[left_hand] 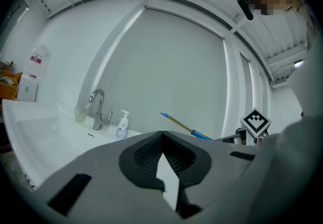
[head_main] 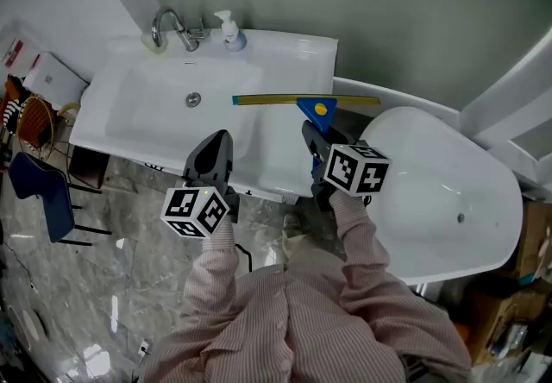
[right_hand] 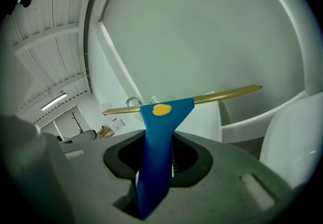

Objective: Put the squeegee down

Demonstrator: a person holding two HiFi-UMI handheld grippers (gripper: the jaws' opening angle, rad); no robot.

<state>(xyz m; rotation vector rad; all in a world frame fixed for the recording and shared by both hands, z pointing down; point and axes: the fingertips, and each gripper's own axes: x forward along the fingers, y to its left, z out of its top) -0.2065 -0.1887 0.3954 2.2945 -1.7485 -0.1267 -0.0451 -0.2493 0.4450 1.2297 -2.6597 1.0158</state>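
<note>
The squeegee point(head_main: 317, 107) has a blue handle and a long yellow blade. It hangs over the right end of the white sink counter point(head_main: 285, 53), with the blade crosswise. My right gripper point(head_main: 312, 138) is shut on the blue handle point(right_hand: 157, 137), and the blade point(right_hand: 222, 94) stands out ahead of the jaws. My left gripper point(head_main: 216, 150) hovers over the sink's front edge. Its jaws meet at the tips point(left_hand: 162, 134) with nothing between them. In the left gripper view the squeegee point(left_hand: 182, 126) shows to the right, above the counter.
A chrome faucet point(head_main: 170, 28) and a soap pump bottle point(head_main: 230, 32) stand at the back of the sink basin point(head_main: 138, 105). A white bathtub point(head_main: 448, 191) lies to the right. A blue chair point(head_main: 43, 187) and a basket point(head_main: 34, 118) stand on the floor at the left.
</note>
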